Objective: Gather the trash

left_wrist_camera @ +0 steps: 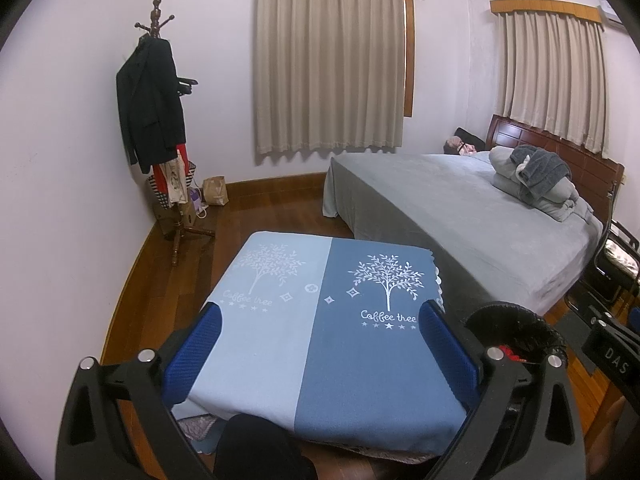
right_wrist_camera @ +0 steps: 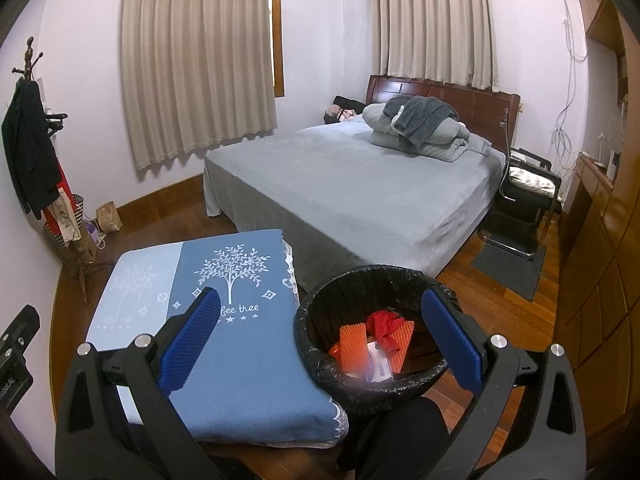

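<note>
A black trash bin point(right_wrist_camera: 320, 312) lined with a black bag stands on the wood floor right of a low table. It holds orange foam pieces point(right_wrist_camera: 352, 340), a red crumpled item point(right_wrist_camera: 386, 322) and a white paper point(right_wrist_camera: 378, 362). My right gripper point(right_wrist_camera: 320, 334) is open and empty, held above the bin's left rim. My left gripper point(left_wrist_camera: 320, 346) is open and empty above the table, which is covered by a blue "Coffee tree" cloth point(left_wrist_camera: 320, 340). The bin's rim point(left_wrist_camera: 516, 320) shows at the right in the left wrist view.
A bed point(right_wrist_camera: 360, 184) with a grey cover and folded bedding stands behind the table. A coat rack point(left_wrist_camera: 160, 120) with a dark jacket and bags stands in the left corner. A black chair point(right_wrist_camera: 520, 200) and a wooden cabinet point(right_wrist_camera: 592, 240) are at the right.
</note>
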`<state>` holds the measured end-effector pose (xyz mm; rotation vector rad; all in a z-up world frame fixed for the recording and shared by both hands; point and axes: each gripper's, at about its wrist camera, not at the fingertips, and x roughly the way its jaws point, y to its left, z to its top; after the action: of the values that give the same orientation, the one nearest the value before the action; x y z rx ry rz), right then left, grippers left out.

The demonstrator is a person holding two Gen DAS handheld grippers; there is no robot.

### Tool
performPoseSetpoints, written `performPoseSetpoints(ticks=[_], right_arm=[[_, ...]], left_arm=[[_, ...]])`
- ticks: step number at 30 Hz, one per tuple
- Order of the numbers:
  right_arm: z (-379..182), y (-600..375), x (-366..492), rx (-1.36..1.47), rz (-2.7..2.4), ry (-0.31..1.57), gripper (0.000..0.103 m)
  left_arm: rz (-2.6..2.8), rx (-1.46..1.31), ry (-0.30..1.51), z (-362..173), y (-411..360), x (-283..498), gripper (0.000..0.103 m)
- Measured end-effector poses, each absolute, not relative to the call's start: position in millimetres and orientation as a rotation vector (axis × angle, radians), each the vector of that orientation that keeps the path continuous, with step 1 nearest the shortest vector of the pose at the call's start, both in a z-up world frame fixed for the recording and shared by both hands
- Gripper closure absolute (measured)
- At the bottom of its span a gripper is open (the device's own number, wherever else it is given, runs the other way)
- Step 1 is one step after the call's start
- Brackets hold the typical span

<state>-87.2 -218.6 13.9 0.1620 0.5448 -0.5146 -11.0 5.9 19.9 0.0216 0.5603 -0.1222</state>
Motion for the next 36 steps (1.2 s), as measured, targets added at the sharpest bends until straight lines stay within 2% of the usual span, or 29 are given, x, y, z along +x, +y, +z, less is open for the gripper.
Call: performPoseSetpoints(ticks=[36], right_arm=[[12.9, -218.3, -88.9, 0.162, -0.513, 0.55, 0.005]], left_arm=[[-0.128, 0.023, 0.565, 15.1, 2.2, -14.3, 0.006]])
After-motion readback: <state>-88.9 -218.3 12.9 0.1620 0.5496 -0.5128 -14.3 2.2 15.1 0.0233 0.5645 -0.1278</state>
